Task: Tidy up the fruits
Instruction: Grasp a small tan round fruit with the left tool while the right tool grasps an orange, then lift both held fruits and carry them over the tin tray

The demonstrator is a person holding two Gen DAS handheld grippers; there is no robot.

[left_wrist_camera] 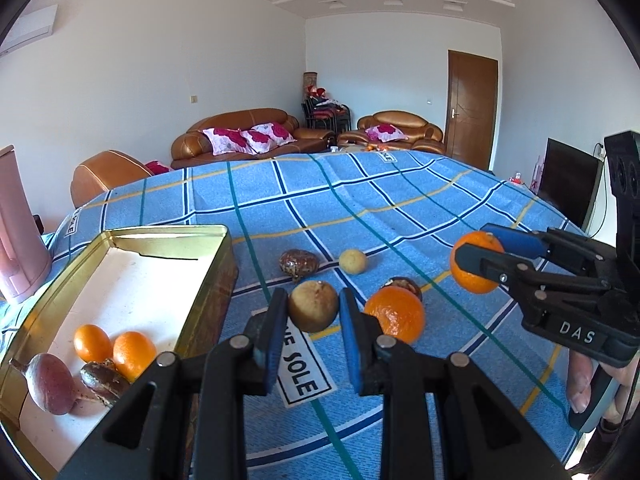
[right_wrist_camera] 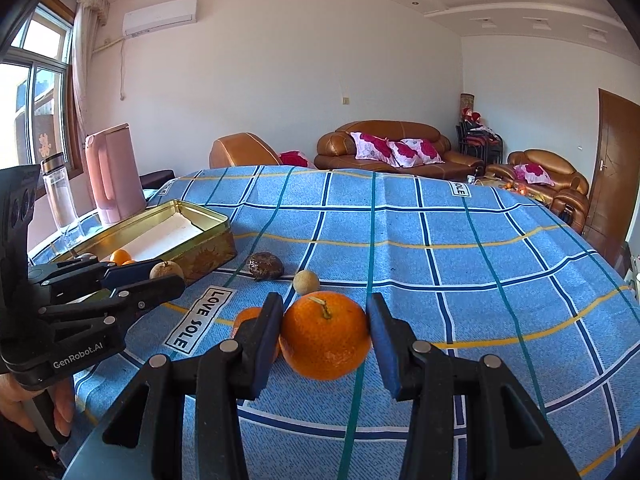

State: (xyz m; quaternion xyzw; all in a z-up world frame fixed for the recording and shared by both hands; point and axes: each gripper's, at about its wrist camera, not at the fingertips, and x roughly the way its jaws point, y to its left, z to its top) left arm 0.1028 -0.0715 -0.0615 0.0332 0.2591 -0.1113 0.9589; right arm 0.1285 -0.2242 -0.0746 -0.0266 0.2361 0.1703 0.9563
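Risk 1: the orange (right_wrist_camera: 325,338) sits between the right gripper (right_wrist_camera: 326,332) pads, which touch or nearly touch its sides; it's round and smooth, so an off-centre squeeze could roll it out fwd. Risk 2: the left gripper (left_wrist_camera: 313,334) brackets a brown fruit (left_wrist_camera: 313,305) near the fingertips only; contact can't be confirmed, and a shallow grip may slip. Risk 3: both tools work close together, so a crossing move toward the tin (left_wrist_camera: 224,240), left of the left gripper, could cause a clash. Second orange (left_wrist_camera: 396,318) lies just right of the left gripper. Tin already holds several fruits.
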